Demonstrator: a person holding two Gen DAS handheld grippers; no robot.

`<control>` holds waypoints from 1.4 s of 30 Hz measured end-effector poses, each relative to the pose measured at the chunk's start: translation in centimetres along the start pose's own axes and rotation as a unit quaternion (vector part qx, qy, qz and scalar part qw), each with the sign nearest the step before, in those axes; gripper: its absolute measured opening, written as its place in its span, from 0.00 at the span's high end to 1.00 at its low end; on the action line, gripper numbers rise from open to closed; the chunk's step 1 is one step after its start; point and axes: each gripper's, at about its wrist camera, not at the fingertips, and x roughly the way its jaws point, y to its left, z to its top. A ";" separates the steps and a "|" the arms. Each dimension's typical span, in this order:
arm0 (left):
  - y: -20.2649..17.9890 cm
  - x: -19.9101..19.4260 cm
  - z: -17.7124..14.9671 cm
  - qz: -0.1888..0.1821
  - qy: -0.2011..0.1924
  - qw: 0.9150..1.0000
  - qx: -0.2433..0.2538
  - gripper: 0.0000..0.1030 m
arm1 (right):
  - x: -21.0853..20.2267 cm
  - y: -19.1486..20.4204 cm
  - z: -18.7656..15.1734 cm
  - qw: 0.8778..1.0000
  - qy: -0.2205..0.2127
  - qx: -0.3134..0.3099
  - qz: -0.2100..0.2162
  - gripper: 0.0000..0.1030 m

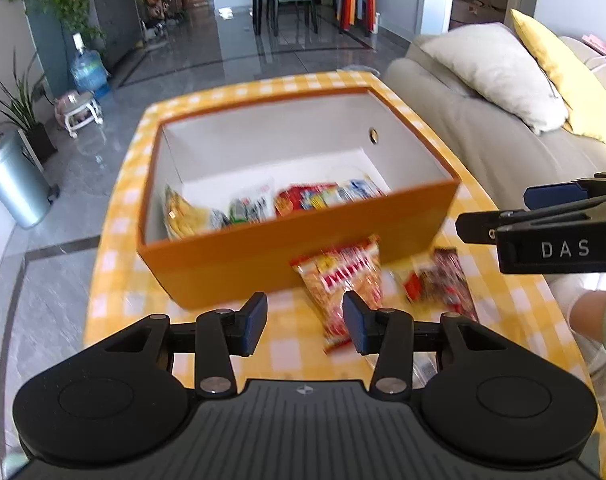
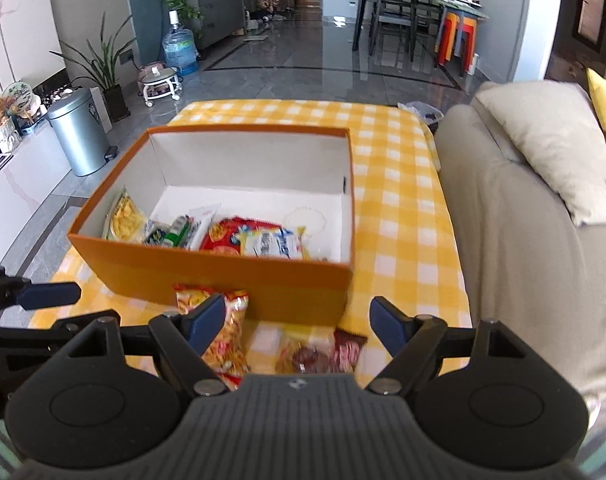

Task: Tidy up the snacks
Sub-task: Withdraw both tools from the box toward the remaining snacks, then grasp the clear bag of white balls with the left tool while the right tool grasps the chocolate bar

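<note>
An orange box (image 1: 303, 256) (image 2: 223, 276) with a white inside stands on the yellow checked table and holds several snack packets (image 1: 303, 200) (image 2: 243, 236). Two packets lie on the cloth in front of it: a red-and-yellow one (image 1: 339, 276) (image 2: 227, 336) and a dark red one (image 1: 443, 284) (image 2: 323, 354). My left gripper (image 1: 305, 320) is open and empty, above the table just left of the red-and-yellow packet. My right gripper (image 2: 297, 322) is open and empty above the two packets; it also shows at the right edge of the left wrist view (image 1: 499, 212).
A beige sofa (image 2: 523, 240) with cushions runs along the table's right side. The table cloth (image 2: 395, 184) stretches behind and right of the box. A metal bin (image 2: 79, 136), plants and a water bottle stand on the floor at the left.
</note>
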 end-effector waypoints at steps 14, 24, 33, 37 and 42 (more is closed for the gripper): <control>-2.7 1.9 -2.9 -0.062 0.050 0.997 -0.006 0.50 | 0.0 -2.0 -6.2 0.994 0.061 0.090 -0.012 0.42; -3.3 4.9 -4.3 -0.102 0.101 0.988 -0.049 0.50 | 3.1 -2.9 -8.6 0.985 0.123 0.121 0.015 0.69; -4.9 7.4 -3.8 -0.091 0.106 0.987 -0.074 0.29 | 4.6 -5.0 -8.6 0.977 0.132 0.166 -0.012 0.59; -5.3 8.3 -3.9 -0.087 0.115 0.986 -0.084 0.23 | 5.5 -5.2 -8.2 0.977 0.131 0.169 -0.011 0.59; -5.9 9.4 -4.1 -0.050 0.129 0.987 -0.078 0.20 | 6.8 -4.5 -7.8 0.980 0.134 0.146 -0.022 0.59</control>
